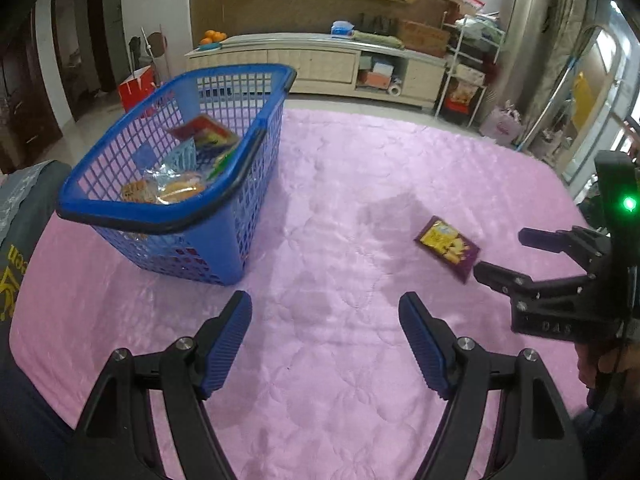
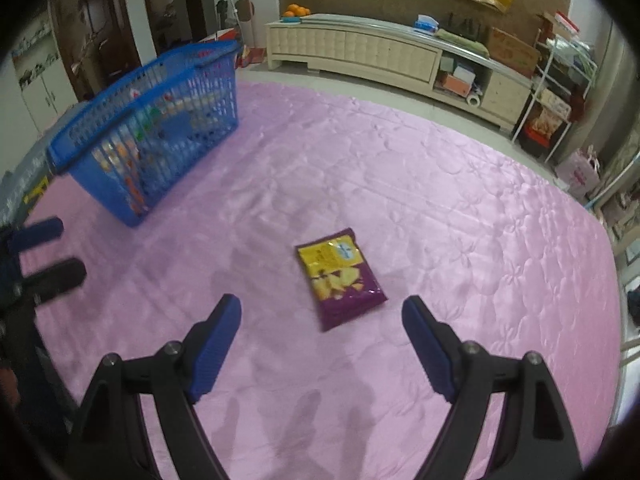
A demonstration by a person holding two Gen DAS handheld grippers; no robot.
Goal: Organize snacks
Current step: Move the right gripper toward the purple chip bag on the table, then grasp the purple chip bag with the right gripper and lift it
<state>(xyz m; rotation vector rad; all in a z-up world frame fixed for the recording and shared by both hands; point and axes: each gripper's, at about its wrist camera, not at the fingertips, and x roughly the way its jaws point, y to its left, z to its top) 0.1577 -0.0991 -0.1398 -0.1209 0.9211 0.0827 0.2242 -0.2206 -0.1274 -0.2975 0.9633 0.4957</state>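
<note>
A purple and yellow snack packet (image 2: pixel 340 278) lies flat on the pink quilt (image 2: pixel 460 240); it also shows in the left wrist view (image 1: pixel 447 247). My right gripper (image 2: pixel 322 306) is open and empty, with the packet just ahead between its fingertips. It shows in the left wrist view (image 1: pixel 500 254) at the right, beside the packet. A blue plastic basket (image 1: pixel 256 184) holds several snack packets (image 1: pixel 188 178). It shows at the left in the right wrist view (image 2: pixel 188 116). My left gripper (image 1: pixel 326 300) is open and empty over bare quilt, right of the basket.
A long cream cabinet (image 2: pixel 360 50) with oranges (image 2: pixel 297 10) stands beyond the quilt. A white wire rack (image 2: pixel 560 92) with boxes stands at the far right. A grey cushion (image 1: pixel 24 208) lies left of the basket.
</note>
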